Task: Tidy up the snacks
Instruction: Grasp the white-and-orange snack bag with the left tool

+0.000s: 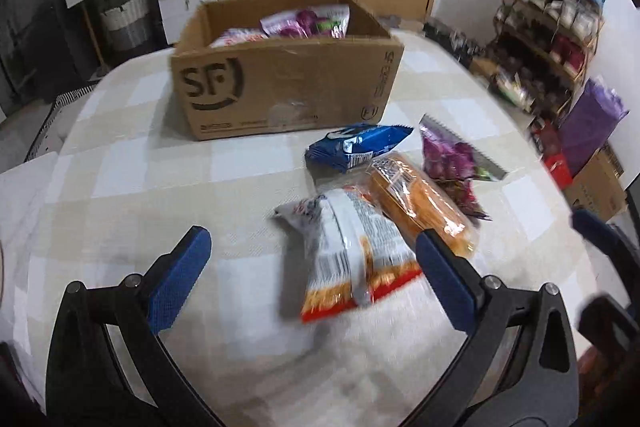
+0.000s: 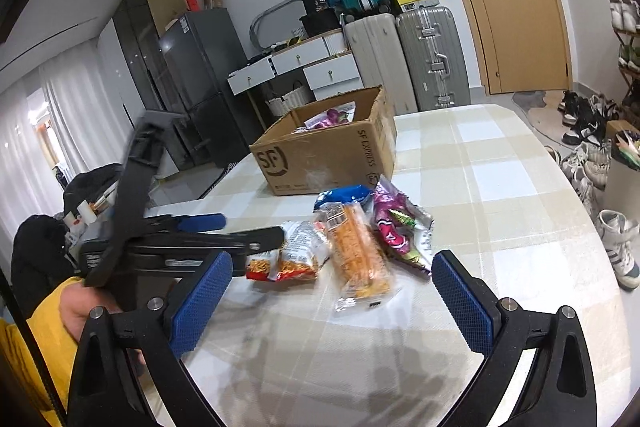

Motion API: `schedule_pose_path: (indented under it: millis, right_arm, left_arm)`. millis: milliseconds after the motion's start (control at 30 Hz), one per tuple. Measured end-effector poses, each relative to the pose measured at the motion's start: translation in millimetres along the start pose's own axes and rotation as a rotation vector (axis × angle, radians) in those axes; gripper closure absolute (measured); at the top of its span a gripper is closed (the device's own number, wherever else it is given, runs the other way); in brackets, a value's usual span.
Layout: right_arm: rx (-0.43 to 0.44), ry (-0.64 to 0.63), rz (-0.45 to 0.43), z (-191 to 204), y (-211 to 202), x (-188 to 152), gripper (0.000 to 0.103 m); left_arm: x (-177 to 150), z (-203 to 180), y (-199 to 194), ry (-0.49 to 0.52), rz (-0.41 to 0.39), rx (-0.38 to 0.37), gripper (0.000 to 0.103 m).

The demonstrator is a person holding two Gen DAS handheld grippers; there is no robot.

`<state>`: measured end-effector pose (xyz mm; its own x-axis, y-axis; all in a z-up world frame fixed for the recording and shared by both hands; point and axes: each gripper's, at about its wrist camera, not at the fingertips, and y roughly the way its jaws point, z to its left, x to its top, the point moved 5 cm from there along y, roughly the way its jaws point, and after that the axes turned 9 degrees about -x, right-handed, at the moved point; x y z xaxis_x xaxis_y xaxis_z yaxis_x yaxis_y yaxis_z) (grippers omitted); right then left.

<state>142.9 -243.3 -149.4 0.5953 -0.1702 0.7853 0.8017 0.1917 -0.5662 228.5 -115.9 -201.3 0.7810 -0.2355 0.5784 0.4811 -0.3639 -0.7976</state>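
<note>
Your left tongs [image 1: 312, 259] hang just above the bench [image 1: 132, 195] with both pads spread wide apart, gripping nothing. Between and just ahead of them lies the noodle pack [image 1: 352, 259], white and red. Your right pad [image 1: 444, 279] sits close to the orange pack [image 1: 420, 203], but whether they touch is unclear. That orange pack leans against the noodle pack; behind it lies the blue pack [image 1: 356, 147], and to its right the purple pack [image 1: 452, 155]. All four sit bunched together on the checked cloth, near the front of the box [image 1: 280, 87], which holds more snacks [image 1: 308, 23].

Your right tongs [image 2: 332, 287] are also wide apart and empty, held low over the bench with the orange pack [image 2: 360, 255] just ahead between the pads. The left tongs [image 2: 244, 231] reach in from the side toward the noodle pack [image 2: 296, 251].
</note>
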Motion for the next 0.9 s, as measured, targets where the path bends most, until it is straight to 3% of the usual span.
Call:
schedule_pose_path:
  millis: [100, 200, 300, 400, 533, 900]
  right_arm:
    - [0.008, 0.016, 0.004, -5, 1, 2, 0.001]
    - [0.02, 0.037, 0.018, -11, 5, 3, 0.001]
    - [0.028, 0.053, 0.03, -16, 11, 3, 0.001]
    - [0.035, 0.064, 0.048, -18, 17, 1, 0.001]
    - [0.037, 0.063, 0.063, -16, 22, 0, 0.001]
    - [0.029, 0.04, 0.107, -3, 29, -3, 0.001]
  left_arm:
    - [10, -5, 25, 0.01, 0.036, -0.005, 0.001]
    - [11, -6, 53, 0.035, 0.106, 0.037, 0.001]
    - [13, -1, 68, -0.005, 0.127, -0.012, 0.001]
    - [16, 3, 77, -0.041, 0.127, -0.08, 0.014]
    - [21, 5, 84, -0.079, 0.124, -0.17, 0.043]
    - [31, 25, 84, -0.145, 0.103, -0.213, 0.052]
